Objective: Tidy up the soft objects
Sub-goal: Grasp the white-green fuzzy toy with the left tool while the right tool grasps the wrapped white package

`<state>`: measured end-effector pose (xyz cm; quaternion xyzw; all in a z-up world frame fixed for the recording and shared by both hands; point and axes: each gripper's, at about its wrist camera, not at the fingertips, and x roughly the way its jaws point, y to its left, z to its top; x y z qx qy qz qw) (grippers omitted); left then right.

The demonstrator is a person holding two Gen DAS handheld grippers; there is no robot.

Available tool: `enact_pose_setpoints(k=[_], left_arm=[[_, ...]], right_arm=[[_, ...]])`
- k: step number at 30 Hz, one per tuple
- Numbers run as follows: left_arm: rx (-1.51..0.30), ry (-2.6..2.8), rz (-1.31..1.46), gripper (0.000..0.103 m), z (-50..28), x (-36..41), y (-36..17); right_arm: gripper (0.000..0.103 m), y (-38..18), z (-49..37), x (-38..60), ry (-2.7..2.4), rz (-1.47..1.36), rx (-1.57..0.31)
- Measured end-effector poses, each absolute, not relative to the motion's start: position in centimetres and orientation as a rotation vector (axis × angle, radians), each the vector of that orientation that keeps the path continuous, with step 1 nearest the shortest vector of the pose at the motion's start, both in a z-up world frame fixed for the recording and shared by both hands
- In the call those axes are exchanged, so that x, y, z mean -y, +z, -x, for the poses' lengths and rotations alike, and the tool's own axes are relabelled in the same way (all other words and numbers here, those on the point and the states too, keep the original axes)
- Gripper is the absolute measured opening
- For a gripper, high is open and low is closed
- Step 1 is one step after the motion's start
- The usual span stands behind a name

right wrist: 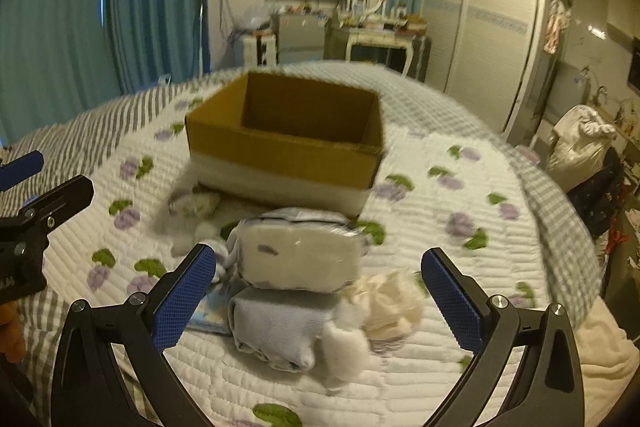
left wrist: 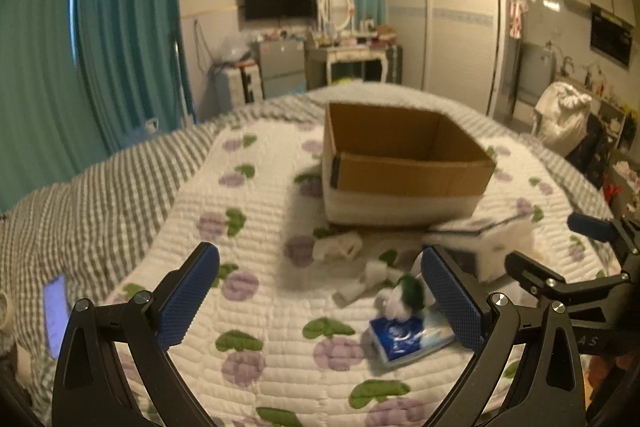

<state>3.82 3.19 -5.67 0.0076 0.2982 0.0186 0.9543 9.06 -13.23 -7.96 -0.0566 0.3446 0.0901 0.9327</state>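
Observation:
An open cardboard box point(left wrist: 404, 163) point(right wrist: 288, 143) stands on the quilted bed. In front of it lie soft things: a white wrapped tissue pack point(right wrist: 300, 259), a light blue folded cloth point(right wrist: 276, 327), a cream crumpled cloth point(right wrist: 392, 299), a small white plush with green hair point(left wrist: 404, 297), a blue packet point(left wrist: 404, 339) and white socks point(left wrist: 340, 247). My left gripper point(left wrist: 320, 299) is open and empty above the quilt, left of the plush. My right gripper point(right wrist: 320, 299) is open around the tissue pack and blue cloth without touching them.
The flowered quilt point(left wrist: 256, 195) covers a grey checked bedspread point(left wrist: 100, 187). A phone point(left wrist: 56, 315) lies at the left edge of the bed. Teal curtains, a dresser, a wardrobe and a white laundry bag point(left wrist: 564, 119) stand beyond the bed.

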Motion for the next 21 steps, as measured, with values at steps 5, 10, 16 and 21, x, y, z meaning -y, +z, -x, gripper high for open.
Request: enact_pose_setpoints(k=[5,10,16,21], left_arm=[[-0.666,0.024,-0.025,0.103,-5.0,-3.0,-7.8],[-0.735,0.014,-0.053,0.102,-6.5,-2.2,-10.1],[-0.788,-0.055,-0.022,0.101,-7.3,-0.7,-11.6],[-0.822,-0.119,-0.040,0.101,-8.0,1.9,-12.6]], right_arm=[[0.103,-10.4,-12.1,12.3,0.163,0.139,-0.755],[0.086,-11.8,-13.7,12.8,0.204,0.088,-0.801],[0.075,-11.0,-12.7,13.8,0.210,0.071,-0.716],[0.075,-9.3,-12.0,16.2,0.142,0.044,-0.641]])
